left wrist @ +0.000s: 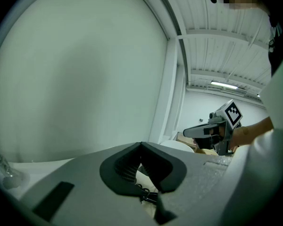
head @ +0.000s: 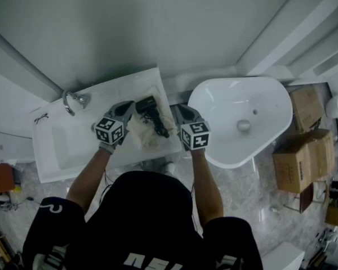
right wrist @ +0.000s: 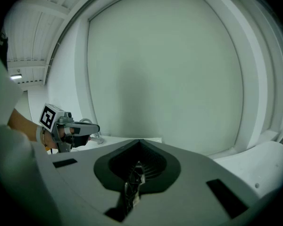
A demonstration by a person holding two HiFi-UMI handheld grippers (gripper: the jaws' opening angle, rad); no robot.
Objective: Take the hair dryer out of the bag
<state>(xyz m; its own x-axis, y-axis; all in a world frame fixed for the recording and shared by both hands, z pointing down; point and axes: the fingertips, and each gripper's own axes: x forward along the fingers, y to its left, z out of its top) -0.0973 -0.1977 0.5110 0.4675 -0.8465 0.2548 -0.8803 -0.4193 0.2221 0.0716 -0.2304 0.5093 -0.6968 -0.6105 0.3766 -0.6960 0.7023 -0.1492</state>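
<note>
The black hair dryer [head: 149, 108] lies with its cord on the cream cloth bag [head: 143, 135], on the white counter between my two grippers. My left gripper [head: 132, 109] is at the bag's left edge, beside the dryer's head, with its jaws shut. My right gripper [head: 178, 111] is at the bag's right edge, also shut. In the left gripper view a bit of black cord [left wrist: 149, 197] and cream cloth show through the slit under the closed jaws [left wrist: 141, 146]. The right gripper view shows its jaws [right wrist: 140, 142] closed, with a dark and pale scrap in the slit.
A rectangular sink [head: 62, 145] with a chrome tap [head: 73, 101] is set in the counter left of the bag. A large white basin [head: 242, 120] stands right of it. Cardboard boxes [head: 301, 156] sit on the floor at the right. A pale wall rises behind the counter.
</note>
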